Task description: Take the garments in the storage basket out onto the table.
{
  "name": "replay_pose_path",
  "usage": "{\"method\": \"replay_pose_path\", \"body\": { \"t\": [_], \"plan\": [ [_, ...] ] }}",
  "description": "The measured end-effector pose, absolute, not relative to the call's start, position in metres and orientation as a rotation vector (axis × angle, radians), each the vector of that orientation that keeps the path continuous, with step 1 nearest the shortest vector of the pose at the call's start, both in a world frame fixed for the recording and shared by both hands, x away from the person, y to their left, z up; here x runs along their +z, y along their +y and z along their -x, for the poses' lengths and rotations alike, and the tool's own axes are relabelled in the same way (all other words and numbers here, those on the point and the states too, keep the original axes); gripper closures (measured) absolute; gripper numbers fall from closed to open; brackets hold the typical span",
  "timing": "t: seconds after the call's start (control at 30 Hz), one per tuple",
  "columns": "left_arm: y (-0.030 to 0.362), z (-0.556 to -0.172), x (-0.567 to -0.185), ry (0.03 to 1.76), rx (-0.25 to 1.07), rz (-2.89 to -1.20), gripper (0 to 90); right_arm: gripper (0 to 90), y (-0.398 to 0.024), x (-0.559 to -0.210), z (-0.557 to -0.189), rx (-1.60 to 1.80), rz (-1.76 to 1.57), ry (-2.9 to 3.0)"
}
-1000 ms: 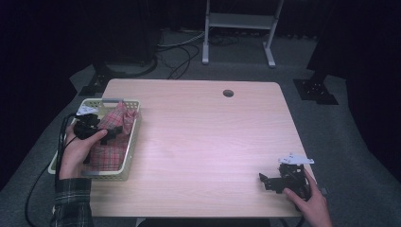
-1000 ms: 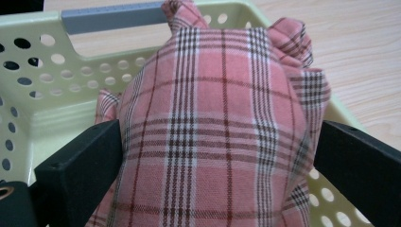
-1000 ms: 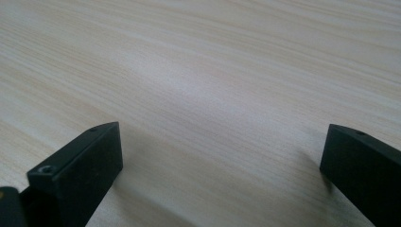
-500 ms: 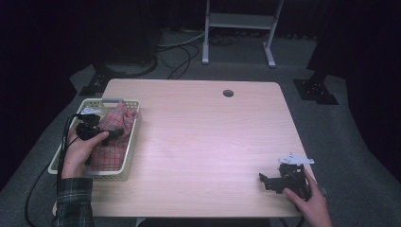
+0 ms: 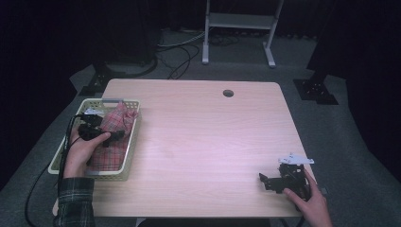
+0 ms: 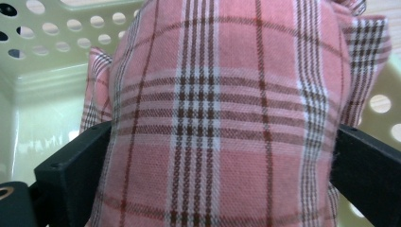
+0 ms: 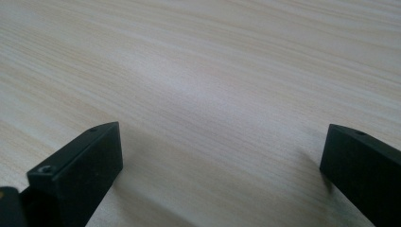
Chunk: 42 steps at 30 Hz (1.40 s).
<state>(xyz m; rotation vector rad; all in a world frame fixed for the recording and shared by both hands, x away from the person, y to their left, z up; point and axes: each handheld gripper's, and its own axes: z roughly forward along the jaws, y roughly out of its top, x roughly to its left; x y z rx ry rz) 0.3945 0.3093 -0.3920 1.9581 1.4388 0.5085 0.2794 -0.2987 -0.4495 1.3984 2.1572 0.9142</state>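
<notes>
Your left gripper (image 5: 113, 137) sits inside the pale yellow perforated plastic basket (image 5: 124, 170) at the left edge of the light wooden surface (image 5: 203, 137), and its jaws are spread wide on either side of a bunched fold of the pink plaid cloth (image 5: 111, 142). In the left gripper view that cloth (image 6: 227, 118) bulges up between the two black jaws, touching both of them, with the basket's holed wall (image 6: 52, 42) behind it; whether the jaws are pressing it, you cannot tell. The cloth lies in the basket, heaped towards its far end. Your right gripper (image 5: 265, 181) rests low over the near right corner of the surface, well apart from the basket, its jaws wide with only bare wood (image 7: 213, 94) between them.
</notes>
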Motion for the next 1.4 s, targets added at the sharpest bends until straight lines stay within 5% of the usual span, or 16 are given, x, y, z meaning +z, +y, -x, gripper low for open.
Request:
{"method": "replay_pose_path", "body": {
  "t": [1.4],
  "plan": [
    [0.299,-0.403,-0.406,1.529,0.512,-2.136,0.0,0.0,-0.299,-0.450,-0.279,0.914,-1.397,2.157]
  ]
}}
